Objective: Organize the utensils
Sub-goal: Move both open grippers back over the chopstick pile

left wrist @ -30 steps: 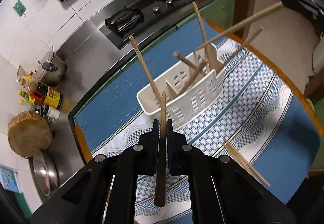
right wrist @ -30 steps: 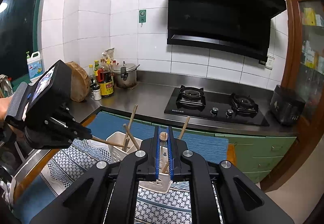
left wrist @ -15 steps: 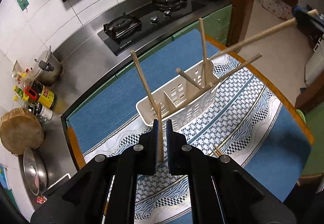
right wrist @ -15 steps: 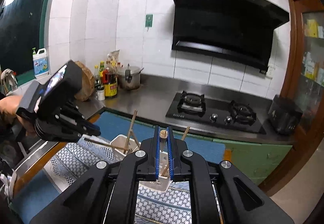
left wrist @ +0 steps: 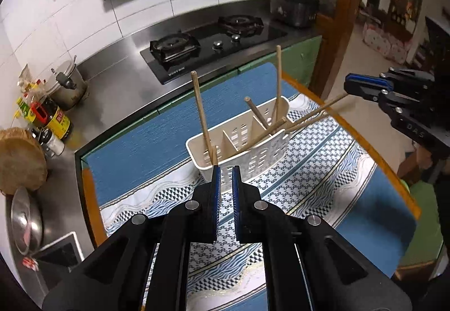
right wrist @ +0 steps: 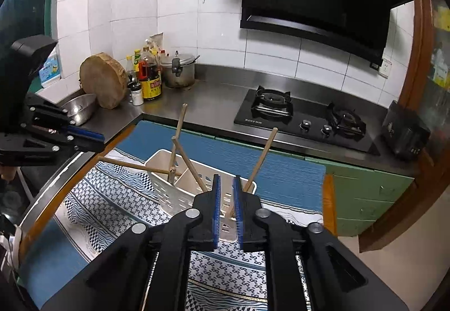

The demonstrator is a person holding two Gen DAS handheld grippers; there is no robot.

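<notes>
A white slotted basket (left wrist: 253, 159) (right wrist: 166, 193) stands on the patterned cloth and holds several wooden sticks. My left gripper (left wrist: 225, 169) (right wrist: 97, 141) hovers at its left end, jaws a narrow slit apart with nothing in them. One stick (left wrist: 214, 155) (right wrist: 135, 166) leans out of the basket toward it, its top just below the tips. My right gripper (right wrist: 226, 178) (left wrist: 348, 84) is at the basket's other end with its jaws opening and nothing pressed between the pads. Another stick (left wrist: 323, 110) leans toward it, ending under its tips.
The cloth (left wrist: 309, 184) lies on a blue mat with a wooden table rim (left wrist: 365, 142). Behind are a steel counter, a black gas hob (left wrist: 211, 44) (right wrist: 303, 114), a pot (right wrist: 178, 70), bottles (right wrist: 150, 77), a round chopping block (right wrist: 102, 84) and a metal bowl (right wrist: 80, 108).
The stick slid out of my left jaws into the basket. The round stick end is gone from between my right jaws, which have parted. Both grippers shifted over the basket.
</notes>
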